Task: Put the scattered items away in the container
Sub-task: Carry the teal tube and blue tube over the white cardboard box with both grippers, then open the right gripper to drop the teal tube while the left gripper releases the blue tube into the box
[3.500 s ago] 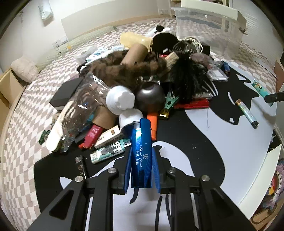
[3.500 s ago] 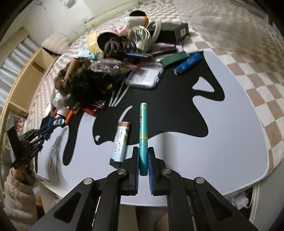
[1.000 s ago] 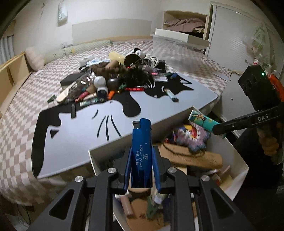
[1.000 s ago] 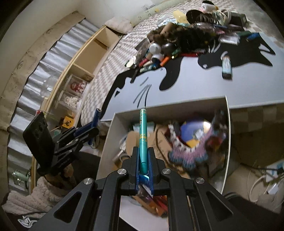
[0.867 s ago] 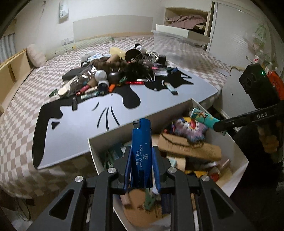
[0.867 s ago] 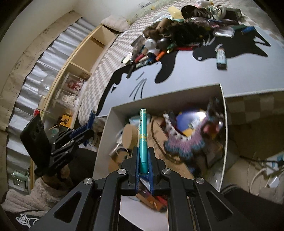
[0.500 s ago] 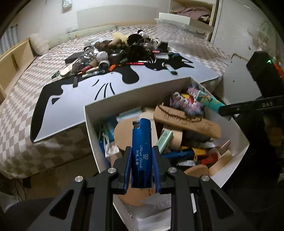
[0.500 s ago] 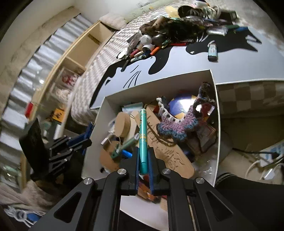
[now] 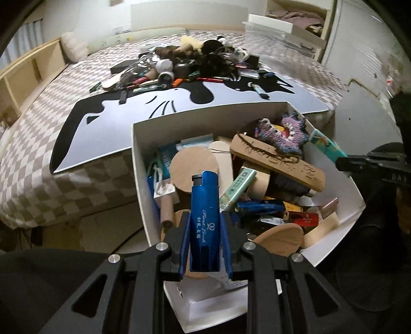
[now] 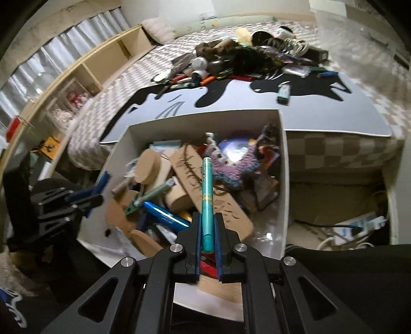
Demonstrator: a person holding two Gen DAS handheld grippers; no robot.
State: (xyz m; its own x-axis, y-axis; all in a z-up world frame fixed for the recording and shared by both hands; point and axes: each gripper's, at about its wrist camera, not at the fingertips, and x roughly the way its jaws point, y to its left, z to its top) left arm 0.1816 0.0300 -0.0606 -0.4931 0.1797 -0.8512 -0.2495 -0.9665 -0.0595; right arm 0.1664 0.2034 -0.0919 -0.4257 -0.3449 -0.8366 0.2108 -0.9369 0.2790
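A bed with a checked cover (image 9: 38, 108) fills the room, a grey and black mat (image 9: 133, 115) lying on it. A low wooden shelf (image 10: 84, 66) runs along a curtained window (image 10: 64, 43). White walls (image 9: 84, 12) stand behind, with a power strip (image 10: 359, 226) on the floor.

A bed with a checkered cover (image 9: 33, 144) is seen, overlaid by a grey and black mat (image 9: 108, 128). Wooden shelving (image 10: 84, 66) is noted along the curtained wall (image 10: 30, 69). A power strip with cables (image 10: 357, 228) is observed on the floor.
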